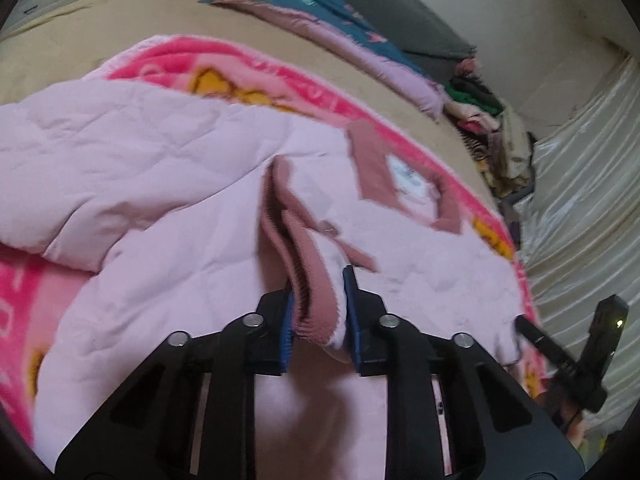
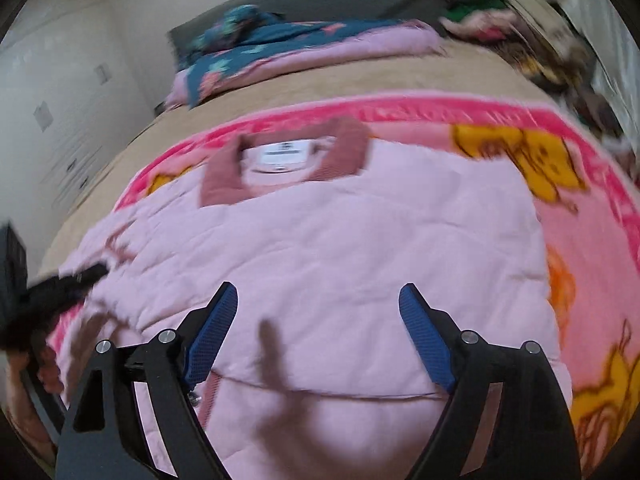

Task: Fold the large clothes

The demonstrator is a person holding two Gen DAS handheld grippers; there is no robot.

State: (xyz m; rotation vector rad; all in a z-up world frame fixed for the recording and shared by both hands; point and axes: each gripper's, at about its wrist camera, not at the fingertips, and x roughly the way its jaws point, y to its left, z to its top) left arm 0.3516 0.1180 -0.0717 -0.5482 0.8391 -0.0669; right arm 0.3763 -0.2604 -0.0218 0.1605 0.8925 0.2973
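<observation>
bed (image 1: 100, 36) under pink jacket (image 1: 140, 152); left tool (image 1: 320, 320) pinching its cuff (image 1: 316, 312), right tool (image 2: 320, 336) spread

Pale pink quilted jacket (image 2: 320, 232) w/ dusty-rose ribbed collar (image 2: 280, 152), centre frame. Blanket (image 2: 580, 208) under it: hot pink w/ yellow figures. Teal floral bedding (image 2: 280, 40), upper frame.

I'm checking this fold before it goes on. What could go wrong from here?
1. The left gripper pinches only the ribbed cuff; it might slip out when pulled.
2. The right gripper is open above the pink jacket, holding nothing, so a one-sided pull could drag or bunch it on the pink blanket.
</observation>
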